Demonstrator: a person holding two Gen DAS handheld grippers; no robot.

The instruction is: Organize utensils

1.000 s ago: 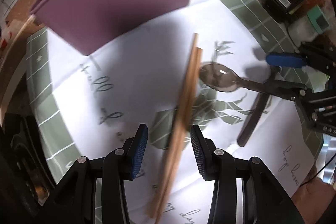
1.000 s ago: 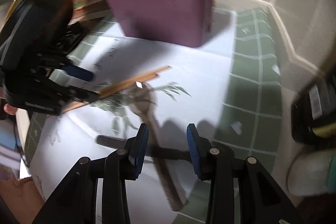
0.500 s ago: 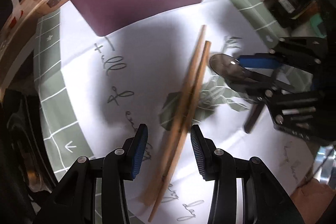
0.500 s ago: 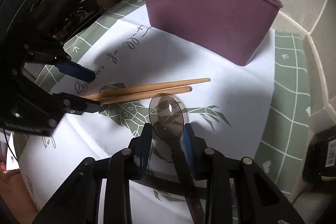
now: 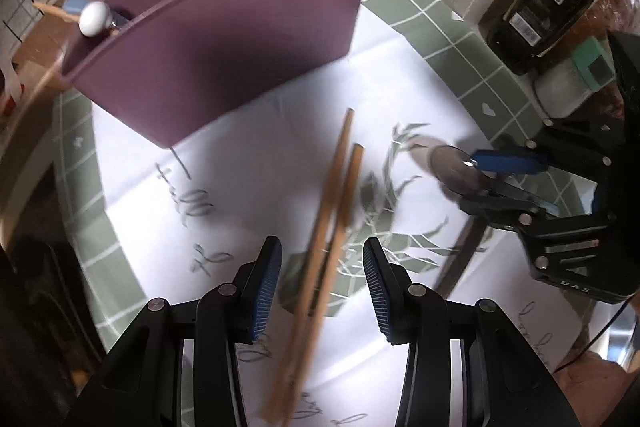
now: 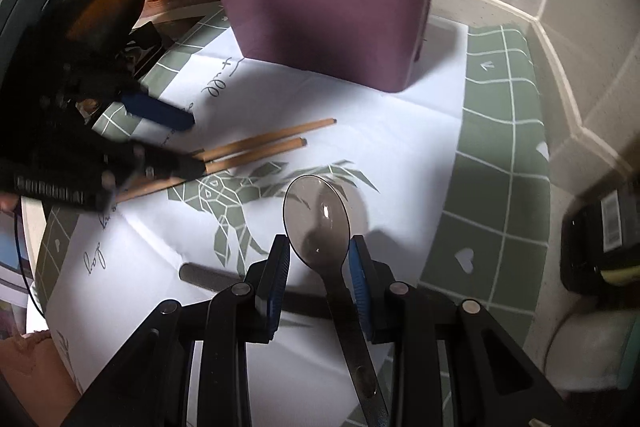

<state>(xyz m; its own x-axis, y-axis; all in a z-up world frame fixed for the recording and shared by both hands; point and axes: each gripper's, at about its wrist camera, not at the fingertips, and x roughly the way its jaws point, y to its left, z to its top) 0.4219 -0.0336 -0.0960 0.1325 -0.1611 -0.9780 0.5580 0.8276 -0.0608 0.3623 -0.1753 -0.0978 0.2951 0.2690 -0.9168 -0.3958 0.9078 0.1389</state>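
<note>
Right wrist view: my right hand-held gripper (image 6: 319, 267) pinches the smoky plastic spoon (image 6: 318, 217) at its neck, bowl ahead of the pads, handle running back under the jaws. Chopsticks (image 5: 334, 211) lie on the white paper mat (image 5: 256, 155), long axis running from between the spread, empty jaws of my left hand-held gripper (image 5: 322, 285) toward the purple utensil caddy (image 6: 332, 15) at the table's far edge. Spoon nearer the right hand; caddy straight ahead of it.
</note>
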